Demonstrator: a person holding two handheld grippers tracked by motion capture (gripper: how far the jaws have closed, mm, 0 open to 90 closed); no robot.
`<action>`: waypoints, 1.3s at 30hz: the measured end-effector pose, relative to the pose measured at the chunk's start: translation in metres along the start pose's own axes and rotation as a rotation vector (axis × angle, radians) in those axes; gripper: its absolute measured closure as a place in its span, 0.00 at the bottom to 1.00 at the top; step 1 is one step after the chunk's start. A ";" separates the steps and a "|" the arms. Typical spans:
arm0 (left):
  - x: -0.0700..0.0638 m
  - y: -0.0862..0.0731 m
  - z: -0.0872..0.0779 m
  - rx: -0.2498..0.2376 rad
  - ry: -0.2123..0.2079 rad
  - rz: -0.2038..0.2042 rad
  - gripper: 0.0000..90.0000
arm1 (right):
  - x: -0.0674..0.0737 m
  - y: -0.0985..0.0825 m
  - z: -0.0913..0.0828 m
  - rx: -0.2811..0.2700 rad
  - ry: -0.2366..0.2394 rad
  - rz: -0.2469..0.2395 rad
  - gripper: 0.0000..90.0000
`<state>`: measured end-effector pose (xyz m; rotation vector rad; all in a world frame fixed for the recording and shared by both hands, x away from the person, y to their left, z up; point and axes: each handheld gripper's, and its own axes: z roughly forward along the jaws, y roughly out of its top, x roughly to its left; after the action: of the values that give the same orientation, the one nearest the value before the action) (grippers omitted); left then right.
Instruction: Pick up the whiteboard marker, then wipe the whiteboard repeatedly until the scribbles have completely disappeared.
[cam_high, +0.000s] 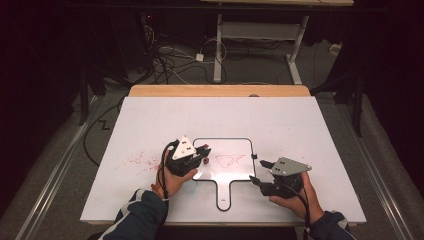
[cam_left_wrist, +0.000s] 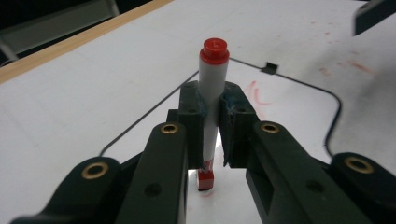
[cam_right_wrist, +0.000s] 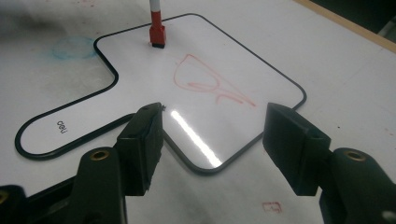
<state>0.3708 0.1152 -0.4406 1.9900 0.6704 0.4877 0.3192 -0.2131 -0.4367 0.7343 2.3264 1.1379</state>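
A small paddle-shaped whiteboard (cam_high: 225, 192) with a black rim lies flat on the white table, with a red scribble (cam_high: 229, 160) on it. My left gripper (cam_high: 205, 152) is over the board's left part, shut on a white marker (cam_left_wrist: 212, 84) with a red cap on top. The marker stands upright, and its red-and-black lower end (cam_right_wrist: 157, 35) rests on the whiteboard (cam_right_wrist: 140, 70). My right gripper (cam_high: 259, 172) is at the board's right edge. It is open, and its jaws (cam_right_wrist: 215, 130) straddle the board's rim without touching it.
Red smudges (cam_high: 137, 161) mark the table left of the board, and a faint blue ring (cam_right_wrist: 72, 46) lies near the handle. A wooden strip (cam_high: 220, 91) runs along the far edge. Beyond it stand desk legs (cam_high: 218, 50) and floor cables.
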 end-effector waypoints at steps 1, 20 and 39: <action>0.003 -0.002 -0.002 -0.001 -0.001 -0.012 0.88 | -0.001 -0.001 -0.002 -0.006 -0.004 -0.008 0.43; -0.006 0.003 0.013 -0.043 -0.042 -0.012 0.88 | -0.021 -0.018 -0.038 -0.085 -0.121 0.053 0.37; -0.025 0.022 0.047 -0.062 -0.099 0.049 0.88 | -0.015 -0.019 -0.027 -0.044 -0.085 0.026 0.37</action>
<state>0.3845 0.0589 -0.4454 1.9622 0.5395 0.4312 0.3095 -0.2480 -0.4344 0.7839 2.2200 1.1431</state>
